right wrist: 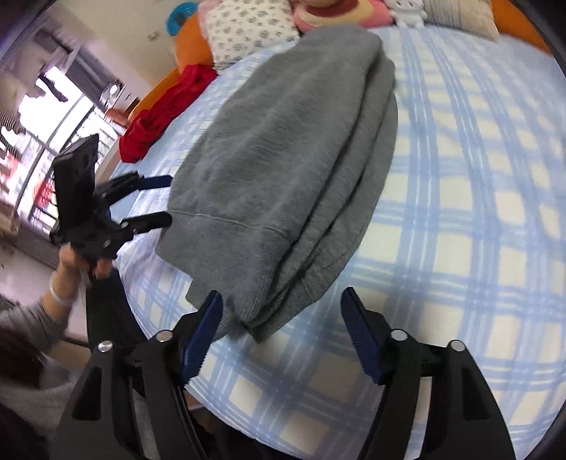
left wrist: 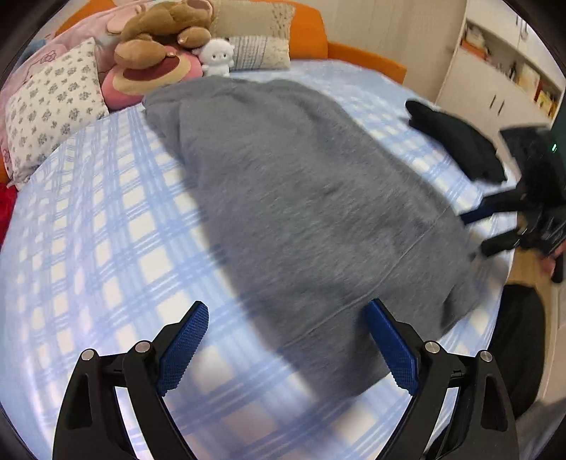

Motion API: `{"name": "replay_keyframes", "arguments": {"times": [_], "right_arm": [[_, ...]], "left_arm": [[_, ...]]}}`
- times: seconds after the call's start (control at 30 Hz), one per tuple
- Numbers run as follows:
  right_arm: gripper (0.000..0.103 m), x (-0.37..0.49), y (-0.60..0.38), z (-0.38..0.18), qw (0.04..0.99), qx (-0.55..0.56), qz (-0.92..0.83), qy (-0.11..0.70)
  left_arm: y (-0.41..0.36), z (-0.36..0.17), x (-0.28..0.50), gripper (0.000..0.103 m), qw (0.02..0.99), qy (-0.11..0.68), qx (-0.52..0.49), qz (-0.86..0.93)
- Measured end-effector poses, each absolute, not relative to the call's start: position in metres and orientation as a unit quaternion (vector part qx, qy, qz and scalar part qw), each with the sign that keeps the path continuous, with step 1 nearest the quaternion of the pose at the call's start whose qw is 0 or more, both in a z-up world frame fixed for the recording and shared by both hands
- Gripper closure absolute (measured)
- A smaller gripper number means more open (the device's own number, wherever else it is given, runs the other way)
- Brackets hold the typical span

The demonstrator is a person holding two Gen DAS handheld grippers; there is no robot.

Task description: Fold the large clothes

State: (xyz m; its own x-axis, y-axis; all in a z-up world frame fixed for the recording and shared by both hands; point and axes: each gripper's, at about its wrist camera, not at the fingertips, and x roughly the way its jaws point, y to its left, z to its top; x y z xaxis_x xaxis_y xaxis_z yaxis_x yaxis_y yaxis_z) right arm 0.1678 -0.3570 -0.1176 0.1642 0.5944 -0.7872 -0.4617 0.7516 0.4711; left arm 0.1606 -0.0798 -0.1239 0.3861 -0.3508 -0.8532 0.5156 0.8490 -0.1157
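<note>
Fingers (right wrist: 211, 320) of both hands spread, angled down over grey garment (right wrist: 283, 159).

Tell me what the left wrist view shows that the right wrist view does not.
Only the left wrist view shows the black garment on the bed and the brown teddy bear. Only the right wrist view shows the red cloth and a window. Both show the folded grey sweater on the blue checked sheet.
</note>
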Motion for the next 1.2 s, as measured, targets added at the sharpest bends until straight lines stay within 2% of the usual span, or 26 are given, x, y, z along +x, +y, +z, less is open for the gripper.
{"name": "replay_keyframes", "arguments": {"times": [0.2, 0.37, 0.43, 0.7, 0.87, 0.9, 0.93, 1.03, 1.07, 1.13, 1.2], "right_arm": [[0.026, 0.179, -0.372, -0.143, 0.677, 0.207, 0.361, 0.606], [0.026, 0.192, -0.365, -0.169, 0.624, 0.267, 0.357, 0.642], [0.023, 0.193, -0.363, -0.176, 0.609, 0.287, 0.357, 0.648], [0.017, 0.209, -0.359, -0.178, 0.594, 0.323, 0.331, 0.659], [0.017, 0.213, -0.353, -0.180, 0.593, 0.323, 0.325, 0.662], [0.025, 0.214, -0.352, -0.180, 0.591, 0.324, 0.327, 0.662], [0.041, 0.214, -0.346, -0.180, 0.592, 0.326, 0.325, 0.661], [0.059, 0.216, -0.340, -0.189, 0.583, 0.339, 0.321, 0.666], [0.060, 0.215, -0.341, -0.192, 0.584, 0.336, 0.319, 0.667], [0.067, 0.215, -0.340, -0.195, 0.584, 0.340, 0.319, 0.665], [0.071, 0.217, -0.341, -0.197, 0.581, 0.347, 0.320, 0.663]], "left_arm": [[-0.062, -0.146, 0.175, 0.011, 0.743, 0.588, -0.024, -0.319], [-0.073, -0.156, 0.175, 0.011, 0.713, 0.600, -0.075, -0.356], [-0.075, -0.162, 0.178, 0.011, 0.708, 0.606, -0.090, -0.353], [-0.081, -0.165, 0.199, 0.010, 0.706, 0.613, -0.125, -0.331], [-0.094, -0.170, 0.200, 0.008, 0.709, 0.616, -0.120, -0.320], [-0.094, -0.170, 0.196, 0.008, 0.712, 0.614, -0.117, -0.321], [-0.095, -0.170, 0.193, 0.008, 0.711, 0.614, -0.120, -0.321], [-0.095, -0.174, 0.190, 0.008, 0.695, 0.627, -0.143, -0.321], [-0.094, -0.175, 0.190, 0.008, 0.689, 0.633, -0.148, -0.321], [-0.093, -0.175, 0.190, 0.019, 0.676, 0.648, -0.152, -0.316], [-0.090, -0.178, 0.192, 0.039, 0.666, 0.658, -0.166, -0.310]]}}
